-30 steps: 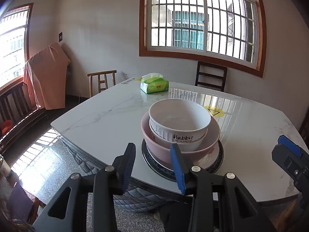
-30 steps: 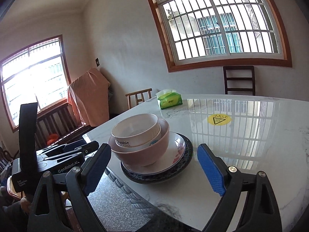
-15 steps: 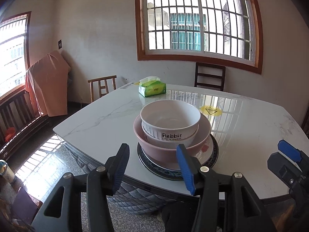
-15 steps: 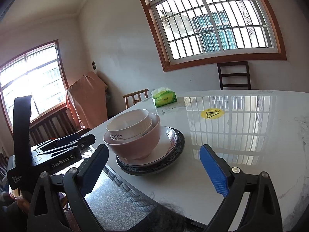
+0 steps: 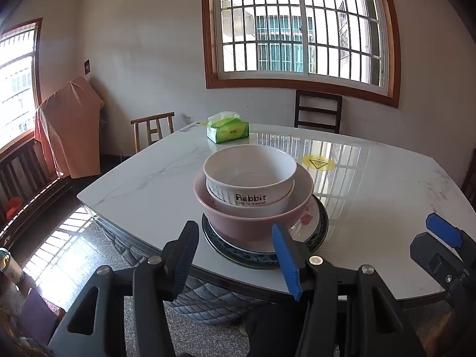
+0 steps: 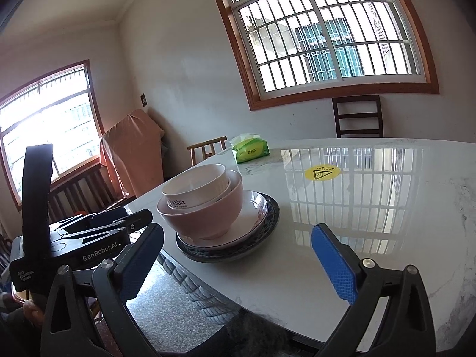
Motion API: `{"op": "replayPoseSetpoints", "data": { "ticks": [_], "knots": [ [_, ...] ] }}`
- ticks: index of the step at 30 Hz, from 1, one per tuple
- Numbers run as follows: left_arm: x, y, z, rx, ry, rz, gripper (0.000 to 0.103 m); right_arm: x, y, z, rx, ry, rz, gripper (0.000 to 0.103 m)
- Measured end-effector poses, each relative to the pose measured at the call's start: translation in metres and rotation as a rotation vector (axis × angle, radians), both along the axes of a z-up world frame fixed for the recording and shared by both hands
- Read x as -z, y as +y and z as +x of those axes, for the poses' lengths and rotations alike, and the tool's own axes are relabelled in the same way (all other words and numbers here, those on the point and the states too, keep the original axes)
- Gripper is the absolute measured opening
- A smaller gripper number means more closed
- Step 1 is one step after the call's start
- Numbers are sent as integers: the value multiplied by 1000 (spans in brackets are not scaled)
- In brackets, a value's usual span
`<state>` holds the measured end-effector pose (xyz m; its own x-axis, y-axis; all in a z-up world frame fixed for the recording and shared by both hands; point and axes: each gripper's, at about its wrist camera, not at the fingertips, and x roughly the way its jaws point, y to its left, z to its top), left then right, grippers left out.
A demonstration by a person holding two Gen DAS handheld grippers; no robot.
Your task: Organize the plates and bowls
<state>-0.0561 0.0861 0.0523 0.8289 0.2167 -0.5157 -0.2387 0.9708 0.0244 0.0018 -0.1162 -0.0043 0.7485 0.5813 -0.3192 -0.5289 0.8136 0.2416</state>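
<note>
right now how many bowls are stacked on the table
3, nested on the plates near the table's front edge: the white Rabbit bowl on top, a second white bowl under it, the pink bowl lowest. Others may be hidden inside.

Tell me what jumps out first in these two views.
The stack near the table's front edge: a white "Rabbit" bowl nested in a pink bowl, on a white plate over a dark-rimmed plate. Both grippers hang just short of it, left gripper and right gripper, jaws having just opened, nothing between them. Farther back sit a green tissue pack and a yellow sticker.
</note>
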Motion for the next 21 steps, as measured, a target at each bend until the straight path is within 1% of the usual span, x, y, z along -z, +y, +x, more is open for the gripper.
{"op": "replayPoseSetpoints", "data": {
  "ticks": [21],
  "knots": [
    [5, -4, -1, 9, 32, 2, 54, 10, -13, -1, 12, 47, 11, 101]
  ]
}}
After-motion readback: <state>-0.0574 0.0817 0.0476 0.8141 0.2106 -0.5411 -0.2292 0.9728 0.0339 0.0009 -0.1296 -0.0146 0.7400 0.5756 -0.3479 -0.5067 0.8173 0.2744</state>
